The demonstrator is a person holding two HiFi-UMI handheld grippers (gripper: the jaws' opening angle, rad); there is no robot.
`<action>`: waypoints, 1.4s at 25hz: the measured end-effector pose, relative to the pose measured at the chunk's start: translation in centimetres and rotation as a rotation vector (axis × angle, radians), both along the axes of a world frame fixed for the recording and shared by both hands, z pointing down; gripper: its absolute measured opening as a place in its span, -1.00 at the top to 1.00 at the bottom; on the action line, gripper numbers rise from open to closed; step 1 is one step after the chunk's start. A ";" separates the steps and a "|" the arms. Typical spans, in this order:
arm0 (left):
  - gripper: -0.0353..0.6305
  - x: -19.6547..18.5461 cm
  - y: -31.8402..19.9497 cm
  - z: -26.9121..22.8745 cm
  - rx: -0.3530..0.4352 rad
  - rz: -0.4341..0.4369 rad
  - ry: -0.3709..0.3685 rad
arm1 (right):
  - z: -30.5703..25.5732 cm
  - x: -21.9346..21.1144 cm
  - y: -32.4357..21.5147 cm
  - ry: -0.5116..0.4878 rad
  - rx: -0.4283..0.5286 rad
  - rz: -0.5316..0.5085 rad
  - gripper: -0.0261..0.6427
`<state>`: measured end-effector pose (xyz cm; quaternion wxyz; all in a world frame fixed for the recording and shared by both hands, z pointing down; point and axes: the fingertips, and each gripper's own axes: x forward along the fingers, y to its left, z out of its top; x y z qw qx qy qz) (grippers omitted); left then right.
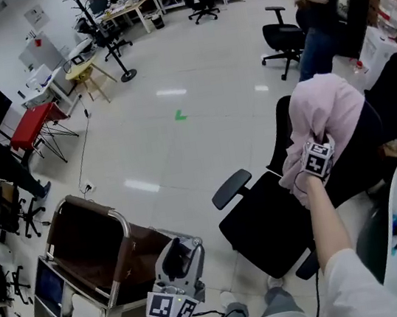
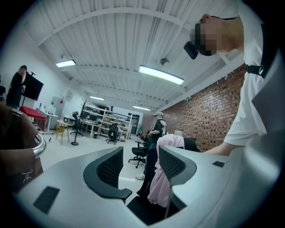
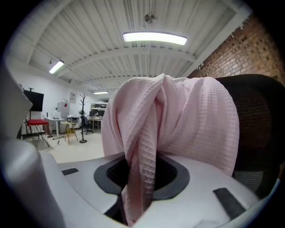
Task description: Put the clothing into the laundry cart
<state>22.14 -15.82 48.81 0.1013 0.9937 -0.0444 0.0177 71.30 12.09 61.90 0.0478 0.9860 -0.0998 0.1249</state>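
pink garment (image 1: 325,108) draped over the back of the black office chair (image 1: 269,228), right gripper (image 3: 140,178) clamped on a fold of it; left gripper (image 2: 140,167), jaws wide and empty, and the laundry cart (image 1: 123,229) are left of the chair

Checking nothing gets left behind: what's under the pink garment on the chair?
Only the black chair's backrest shows beneath the pink garment; anything the cloth covers is hidden. The right gripper grips a fold.

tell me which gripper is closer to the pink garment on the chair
Right. The right gripper is shut on a fold of the pink garment draped over the back of the chair. The left gripper is open, down by the laundry cart, well apart from the garment.
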 end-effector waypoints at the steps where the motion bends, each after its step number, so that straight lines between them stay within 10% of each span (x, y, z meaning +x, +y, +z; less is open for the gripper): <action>1: 0.16 0.0 0.0 0.1 -0.008 0.005 0.006 | -0.1 -0.8 -0.2 0.002 0.027 -0.034 0.54; 22: 0.16 -3.4 1.7 -4.2 -0.034 0.147 0.179 | -16.3 -35.0 -2.7 0.172 0.363 -0.563 0.56; 35: 0.16 -15.1 -4.5 -9.2 0.195 -0.132 0.176 | -24.7 -46.0 -16.9 0.236 0.494 -0.993 0.56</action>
